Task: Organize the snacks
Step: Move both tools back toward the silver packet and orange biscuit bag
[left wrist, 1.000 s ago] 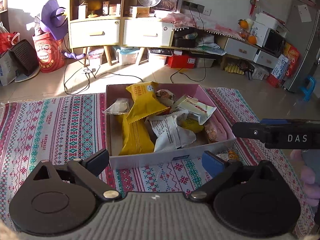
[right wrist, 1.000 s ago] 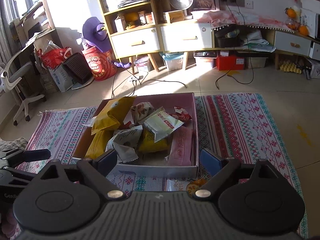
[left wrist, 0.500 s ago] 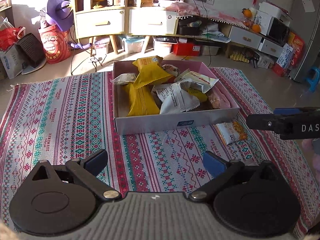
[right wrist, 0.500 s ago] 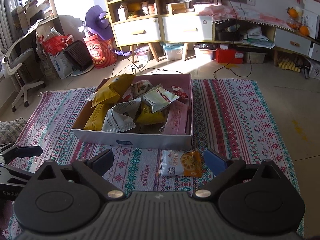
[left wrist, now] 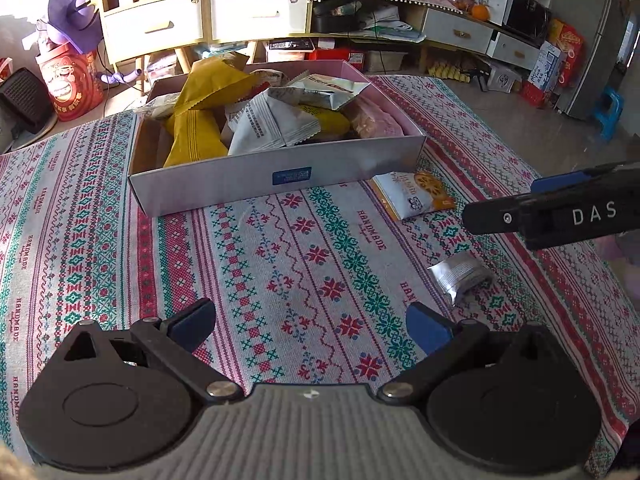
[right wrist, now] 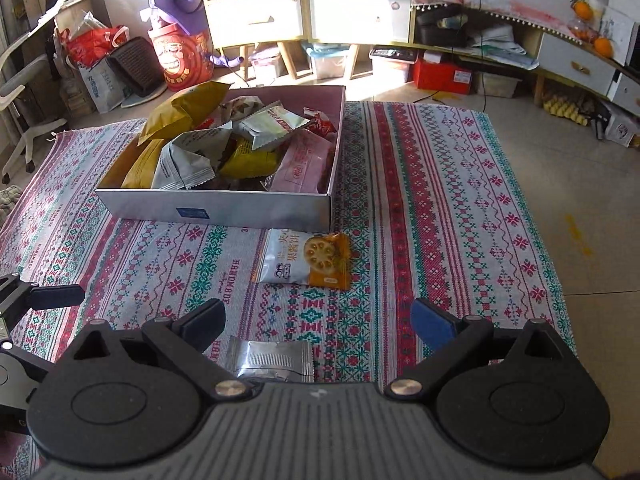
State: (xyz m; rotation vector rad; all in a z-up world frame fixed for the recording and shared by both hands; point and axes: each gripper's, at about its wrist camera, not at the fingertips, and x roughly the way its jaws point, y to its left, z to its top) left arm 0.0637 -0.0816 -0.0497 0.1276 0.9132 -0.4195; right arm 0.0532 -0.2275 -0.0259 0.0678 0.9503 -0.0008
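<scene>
Cardboard, pale outside and pink inside, makes up the box sitting on the patterned rug in the upper middle of both views. It is heaped with snacks: a yellow bag leaning on top at the left, a grey packet in the middle, a pink pack against the right wall. Just outside the box's front right corner an orange-and-white biscuit packet lies flat on the rug. Nearer, a small silver wrapper lies low in the right view, between the spread fingers of the right gripper. The left gripper hangs over bare rug, its fingers also wide apart and holding nothing.
</scene>
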